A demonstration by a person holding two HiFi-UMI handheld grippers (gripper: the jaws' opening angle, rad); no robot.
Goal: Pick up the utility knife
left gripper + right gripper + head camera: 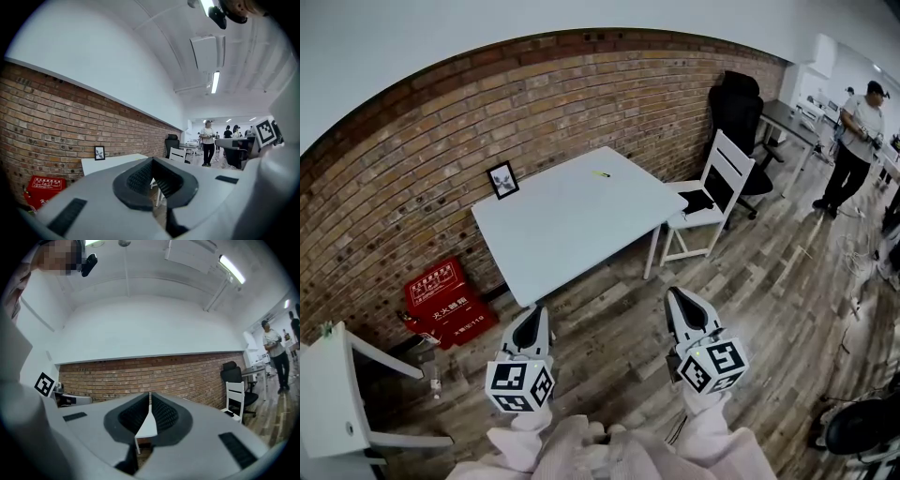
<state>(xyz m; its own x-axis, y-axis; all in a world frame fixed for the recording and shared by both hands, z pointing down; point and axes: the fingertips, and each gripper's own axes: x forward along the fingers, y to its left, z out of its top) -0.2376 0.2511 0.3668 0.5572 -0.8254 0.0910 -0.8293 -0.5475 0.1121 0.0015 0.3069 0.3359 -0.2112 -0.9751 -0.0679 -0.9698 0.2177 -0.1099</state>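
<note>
By the brick wall stands a white table with a small yellow thing on it. Well apart from it, the left gripper and the right gripper are clenched tight and empty.

A brick wall runs under white plaster, above a wood-plank floor. Against it stand a white tabletop bearing a small frame, a white chair, a black office chair and a red box. Strip lights line the white ceiling.
</note>
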